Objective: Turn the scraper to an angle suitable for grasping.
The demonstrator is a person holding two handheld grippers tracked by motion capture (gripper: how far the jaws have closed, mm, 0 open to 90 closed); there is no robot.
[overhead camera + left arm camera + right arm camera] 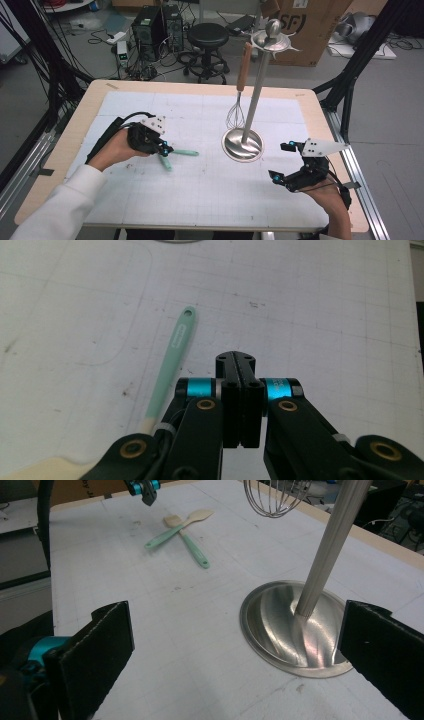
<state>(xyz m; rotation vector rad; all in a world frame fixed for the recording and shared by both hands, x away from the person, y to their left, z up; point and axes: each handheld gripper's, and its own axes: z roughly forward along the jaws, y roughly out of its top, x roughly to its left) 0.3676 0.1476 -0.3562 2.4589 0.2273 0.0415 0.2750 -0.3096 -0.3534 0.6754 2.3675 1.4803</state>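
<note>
With my left gripper (239, 359) pressed together on nothing beside the mint-handled spatula (170, 367) lying left of centre on the table (210, 195), and my right gripper (235, 650) spread, I risked nudging the spatula away on the regrasp.

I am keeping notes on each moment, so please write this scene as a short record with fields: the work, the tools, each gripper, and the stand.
work: picking up utensils from the white mat
utensils: two mint-handled utensils lie crossed on the mat
left gripper: jaws shut with nothing between them, just beside one mint handle
right gripper: jaws open, empty, facing the stand's base
stand: upright steel pole on a round base
whisk: hangs from the stand's top, wooden handle up
</note>
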